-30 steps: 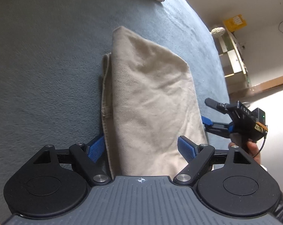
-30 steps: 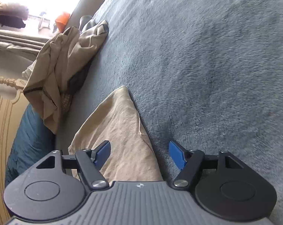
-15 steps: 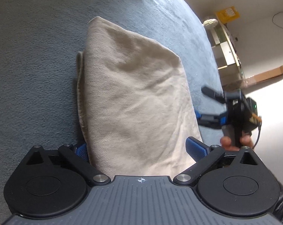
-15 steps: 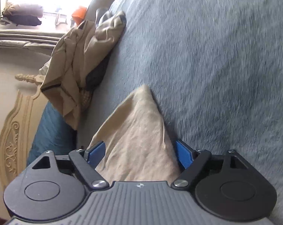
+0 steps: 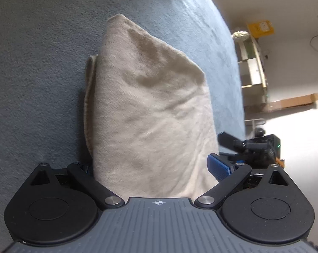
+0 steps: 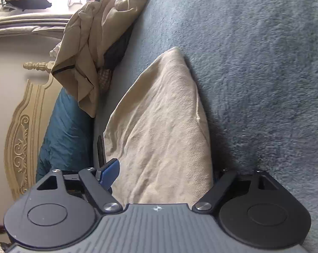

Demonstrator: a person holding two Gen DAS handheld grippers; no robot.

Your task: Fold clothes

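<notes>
Left gripper (image 5: 151, 166): jaws wide, straddling the near end of the folded cloth (image 5: 150, 113). They have just closed a little after opening. Right blue pad (image 5: 219, 166) shows beside the cloth's edge, the left pad is mostly hidden behind the fabric. Can't tell if either pad presses the cloth; it looks loose between them.

Right gripper (image 6: 162, 174): jaws also wide, near end of the same cloth (image 6: 161, 126) between them, opened further over the last second. Left blue pad (image 6: 109, 174) sits just beside the fabric; the right pad is hidden under the cloth edge. No clear pinch.

In the left view the right gripper (image 5: 239, 147) shows at the cloth's right side, low, near the left gripper's right finger.

Cloth is beige, folded to a long narrow wedge, lying flat on the grey-blue blanket (image 5: 32, 63), running away from both cameras. Extra layer edge peeks out along its left side in the left view.

Farther, right view: pile (image 6: 91, 42) of unfolded tan and dark clothes at the blanket's edge, teal bedding (image 6: 64, 130) below it, carved cream headboard (image 6: 22, 137). Farther, left view: shelf (image 5: 252, 69), yellow box (image 5: 260, 27), bright floor.
</notes>
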